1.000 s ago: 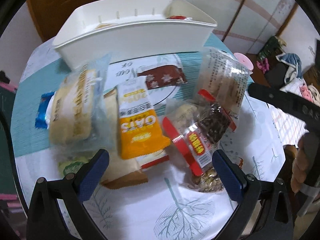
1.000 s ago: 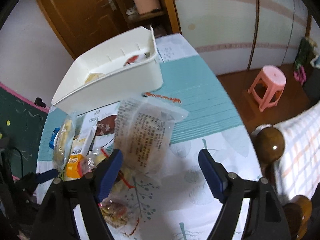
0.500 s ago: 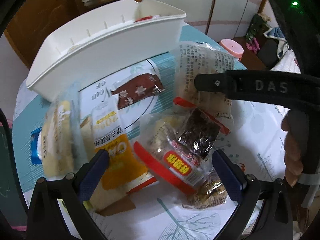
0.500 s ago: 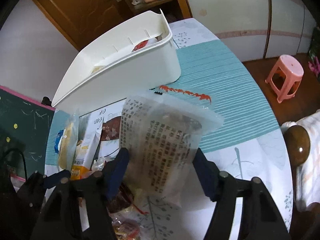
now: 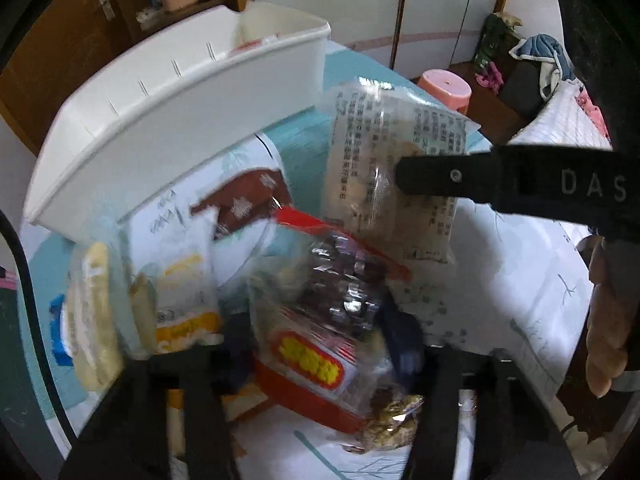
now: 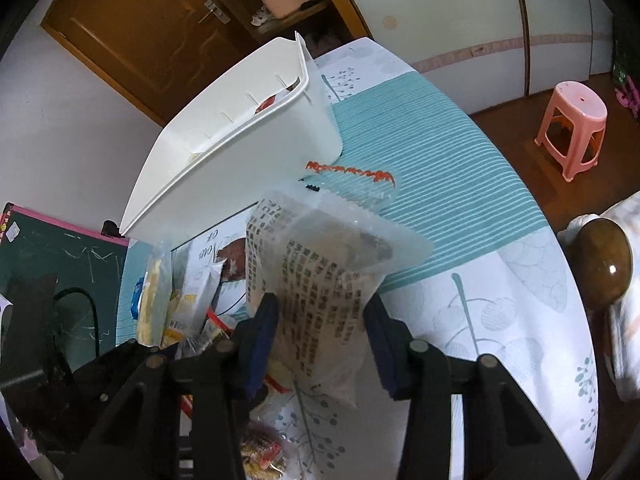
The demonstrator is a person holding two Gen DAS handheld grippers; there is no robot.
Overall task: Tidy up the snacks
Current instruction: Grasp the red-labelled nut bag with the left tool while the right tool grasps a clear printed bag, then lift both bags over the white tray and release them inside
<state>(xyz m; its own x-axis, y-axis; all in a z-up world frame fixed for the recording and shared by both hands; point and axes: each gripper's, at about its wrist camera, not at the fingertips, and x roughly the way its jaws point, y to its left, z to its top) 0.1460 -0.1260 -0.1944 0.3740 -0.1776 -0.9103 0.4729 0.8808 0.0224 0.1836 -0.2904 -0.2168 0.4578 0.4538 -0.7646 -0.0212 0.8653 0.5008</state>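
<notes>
My left gripper [image 5: 324,340] is shut on a clear snack pack with a red and yellow label [image 5: 316,340]. My right gripper [image 6: 320,340] is shut on a clear printed bag of pale snacks [image 6: 320,280]; that bag also shows in the left wrist view [image 5: 384,184] with a right finger [image 5: 460,178] across it. A white bin [image 5: 160,128] stands behind the pile, also in the right wrist view [image 6: 248,152], holding a few items. An orange oats pack [image 5: 184,292], a wrapped yellow cake [image 5: 92,320] and a brown packet [image 5: 244,200] lie on the table.
The round table has a teal and white leaf-print cloth [image 6: 460,208]. A pink stool [image 6: 572,120] stands on the floor to the right. A round wooden knob [image 6: 604,264] is near the table edge. A green chalkboard [image 6: 52,280] is at the left.
Both grippers have closed: the left onto the red-labelled pack, the right onto the clear printed bag. Both moved in toward the pile and the bin.
</notes>
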